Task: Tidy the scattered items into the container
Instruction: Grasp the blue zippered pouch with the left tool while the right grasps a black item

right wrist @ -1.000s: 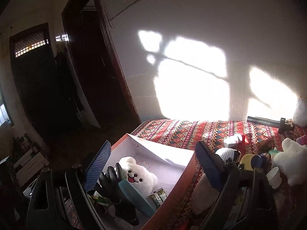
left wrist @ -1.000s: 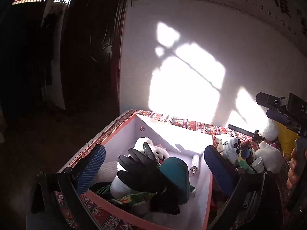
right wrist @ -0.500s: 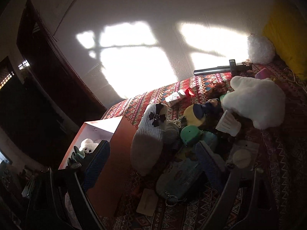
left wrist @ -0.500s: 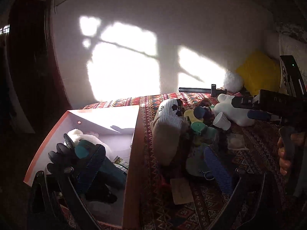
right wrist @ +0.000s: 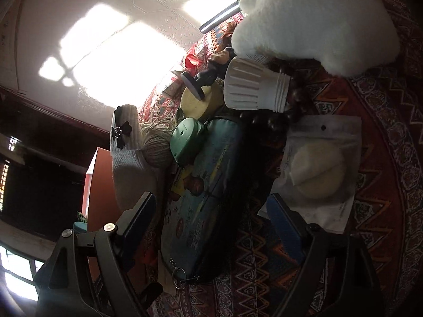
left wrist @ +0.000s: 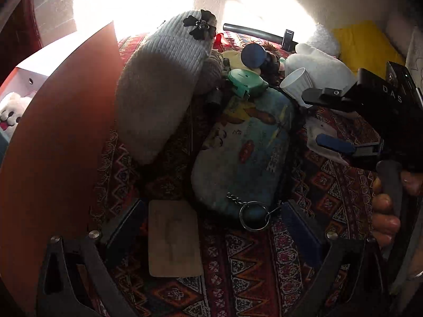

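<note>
The orange box stands at the left with a white teddy bear inside. My left gripper is open low over the patterned cloth, a wooden tag and the key ring of a blue printed pencil case between its fingers. My right gripper comes in from the right, rolled on its side. Its jaws are closing, with the pencil case between them and the pads not touching it. A grey knit hat leans by the box.
Around the case lie a green tape measure, a twine ball, a white ribbed cup, dark beads, a white packet, a white plush and a yellow cushion. A hand holds the right gripper's handle.
Both views have swung away from the box towards the pile on the right and dropped close to it. The pencil case now fills the middle of both views.
</note>
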`<state>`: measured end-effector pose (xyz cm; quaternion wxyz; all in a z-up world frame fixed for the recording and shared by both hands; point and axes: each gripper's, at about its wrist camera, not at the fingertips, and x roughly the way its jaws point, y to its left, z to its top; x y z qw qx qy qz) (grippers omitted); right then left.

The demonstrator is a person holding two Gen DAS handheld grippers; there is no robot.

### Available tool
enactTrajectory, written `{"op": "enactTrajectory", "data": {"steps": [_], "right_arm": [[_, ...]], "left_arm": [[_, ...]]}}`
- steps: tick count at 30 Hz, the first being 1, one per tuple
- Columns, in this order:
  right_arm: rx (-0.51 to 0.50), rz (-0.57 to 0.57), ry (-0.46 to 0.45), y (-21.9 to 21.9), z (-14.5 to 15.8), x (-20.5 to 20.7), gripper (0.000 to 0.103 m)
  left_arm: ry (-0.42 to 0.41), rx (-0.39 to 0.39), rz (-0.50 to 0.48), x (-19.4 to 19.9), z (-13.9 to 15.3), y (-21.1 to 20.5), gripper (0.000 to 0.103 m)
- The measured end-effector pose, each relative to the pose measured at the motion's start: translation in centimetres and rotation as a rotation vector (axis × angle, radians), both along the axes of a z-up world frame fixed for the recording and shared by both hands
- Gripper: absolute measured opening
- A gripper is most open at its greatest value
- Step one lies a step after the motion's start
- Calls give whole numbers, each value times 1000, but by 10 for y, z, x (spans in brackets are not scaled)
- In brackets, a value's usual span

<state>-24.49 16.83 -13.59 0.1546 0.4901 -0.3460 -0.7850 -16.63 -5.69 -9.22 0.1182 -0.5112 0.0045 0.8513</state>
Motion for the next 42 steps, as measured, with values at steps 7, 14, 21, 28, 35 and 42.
{"op": "enactTrajectory", "data": {"steps": [7,14,21,28,35,42], "right_arm": [[-7,23,-26,-6,-29,-43,97],[261,97,48,-40,-18,-30,63],[73,19,0,-3,-13,-8,29],[113,45,81,-15,22,14,24],[-30,7,6,-13,2,11,34],[-249,-40,-96,-9,-47,-11,54]], "left_arm": [[-73,-71,-91,-10,-32,29,103],[-22,-141,-111,-7,-43,47,103],[131,-183,-124,21,-17,56,97],[229,-138,-125,43,23,53,97],[205,-192,-139,29,9,49,97],[173,-270,-142,19,-9,44,95]]}}
